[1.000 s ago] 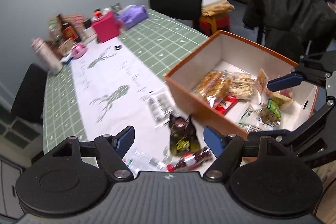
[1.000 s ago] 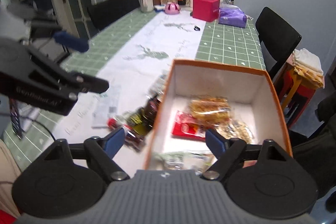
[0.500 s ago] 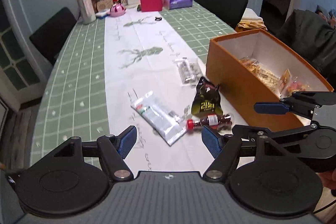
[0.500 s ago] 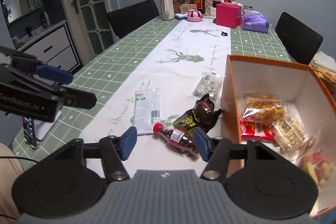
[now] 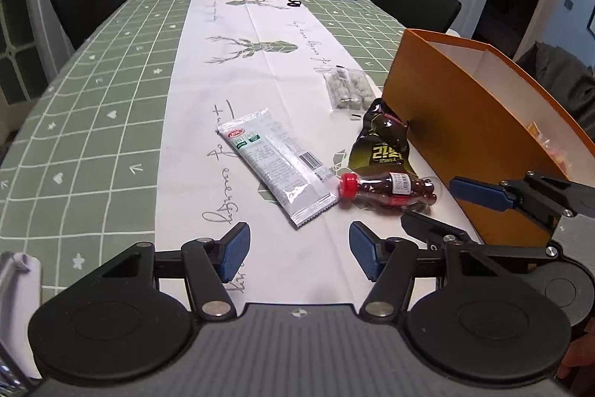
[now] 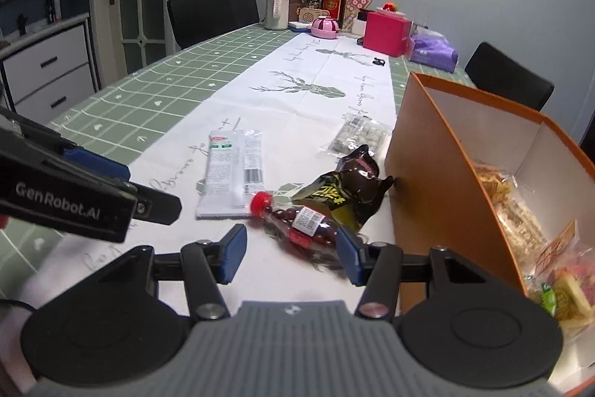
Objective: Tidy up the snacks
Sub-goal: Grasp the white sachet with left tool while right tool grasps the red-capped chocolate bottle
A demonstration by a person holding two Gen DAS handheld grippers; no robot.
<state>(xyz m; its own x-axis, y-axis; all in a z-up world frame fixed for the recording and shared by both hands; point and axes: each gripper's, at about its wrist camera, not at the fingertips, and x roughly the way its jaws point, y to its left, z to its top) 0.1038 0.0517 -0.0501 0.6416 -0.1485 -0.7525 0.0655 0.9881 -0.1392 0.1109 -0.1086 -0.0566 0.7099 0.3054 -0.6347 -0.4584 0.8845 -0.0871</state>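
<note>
**Both grippers low over the loose snacks, nothing gripped**

Your left gripper [image 5: 299, 250] sits approx half open; jaws have just been closing, w/ only bare white runner [image 5: 208, 69] between the pads. Nothing held.

Your right gripper [image 6: 290, 253] is also approx half open, jaws just been closing. The small red-capped bottle [image 6: 297, 222] lies partly between its pads, but no pad presses on it.

Snacks still on the table, left of the orange box [image 6: 438, 188]:
- grey-white packet [image 5: 275, 166], flat, its near end just beside the bottle cap
- dark pouch w/ yellow print [image 5: 383, 144], touching the box wall
- clear bag of pale round pieces [image 5: 347, 92], farther back

Inside the box: several wrapped snacks [image 6: 520, 218] along its near side.
</note>
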